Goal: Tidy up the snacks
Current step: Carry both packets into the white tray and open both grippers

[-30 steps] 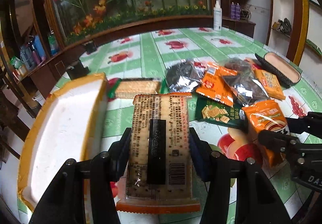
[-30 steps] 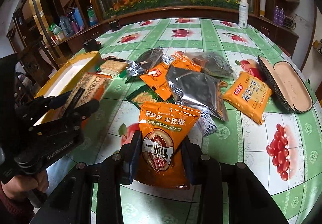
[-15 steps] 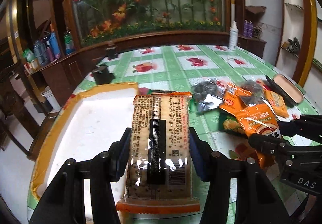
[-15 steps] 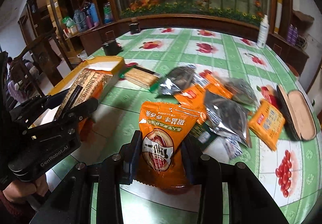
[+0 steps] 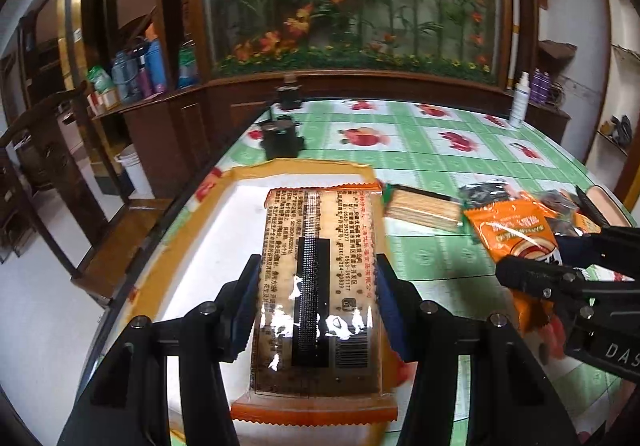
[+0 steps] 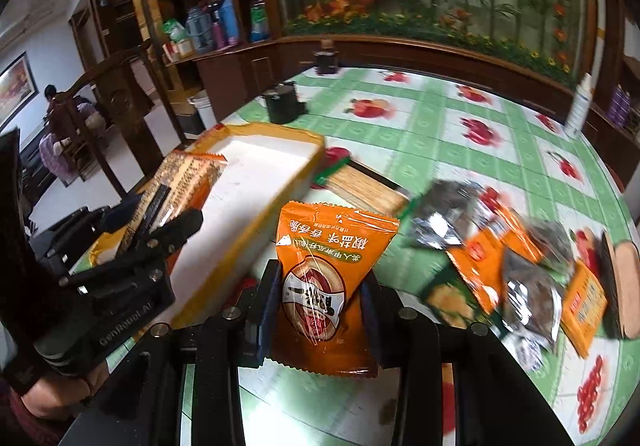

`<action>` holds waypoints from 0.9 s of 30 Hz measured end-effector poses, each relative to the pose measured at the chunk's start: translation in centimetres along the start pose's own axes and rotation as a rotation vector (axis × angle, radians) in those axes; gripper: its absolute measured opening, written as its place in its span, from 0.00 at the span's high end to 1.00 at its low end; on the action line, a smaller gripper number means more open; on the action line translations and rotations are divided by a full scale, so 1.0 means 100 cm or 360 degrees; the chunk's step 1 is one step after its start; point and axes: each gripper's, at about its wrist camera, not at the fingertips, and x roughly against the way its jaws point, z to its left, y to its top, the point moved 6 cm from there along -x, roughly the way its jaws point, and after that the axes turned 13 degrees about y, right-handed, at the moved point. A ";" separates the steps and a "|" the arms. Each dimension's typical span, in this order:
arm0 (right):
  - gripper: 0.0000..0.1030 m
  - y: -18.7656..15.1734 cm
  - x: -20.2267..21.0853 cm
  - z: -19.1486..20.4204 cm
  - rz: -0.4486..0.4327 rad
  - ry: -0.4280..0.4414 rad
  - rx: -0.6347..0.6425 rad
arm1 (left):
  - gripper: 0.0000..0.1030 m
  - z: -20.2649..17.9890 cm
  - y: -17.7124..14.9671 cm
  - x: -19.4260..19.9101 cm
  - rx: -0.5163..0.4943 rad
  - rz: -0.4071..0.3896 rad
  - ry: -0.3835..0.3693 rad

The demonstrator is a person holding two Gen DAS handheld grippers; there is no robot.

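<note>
My left gripper (image 5: 318, 274) is shut on a long clear-wrapped cracker pack (image 5: 320, 286) with orange ends, held over the white inside of a yellow-rimmed box (image 5: 192, 230). My right gripper (image 6: 318, 286) is shut on an orange snack pouch (image 6: 324, 258), held above the table just right of the box (image 6: 264, 181). The left gripper with its cracker pack (image 6: 180, 181) shows at the left of the right wrist view. The right gripper with the pouch (image 5: 516, 234) shows at the right of the left wrist view.
A pile of loose snack packets (image 6: 500, 246) lies on the green fruit-print tablecloth (image 6: 440, 117), with a wafer pack (image 5: 424, 205) beside the box. A glasses case (image 6: 624, 286) lies at the right edge. Two dark pots (image 5: 282, 133) and a white bottle (image 5: 520, 105) stand farther back.
Both grippers have swung left with their snacks. The cracker pack is now farther over the box and the pouch has come close to the box's right wall.
</note>
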 end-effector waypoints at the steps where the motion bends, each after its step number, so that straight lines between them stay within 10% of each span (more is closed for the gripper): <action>1: 0.61 0.003 -0.003 0.003 0.0003 0.0006 0.0007 | 0.49 0.004 -0.001 -0.002 0.0009 0.0006 0.0008; 27: 0.60 0.088 -0.192 0.029 0.0358 0.0175 -0.0120 | 0.48 0.063 -0.006 -0.114 0.0147 0.0554 -0.0002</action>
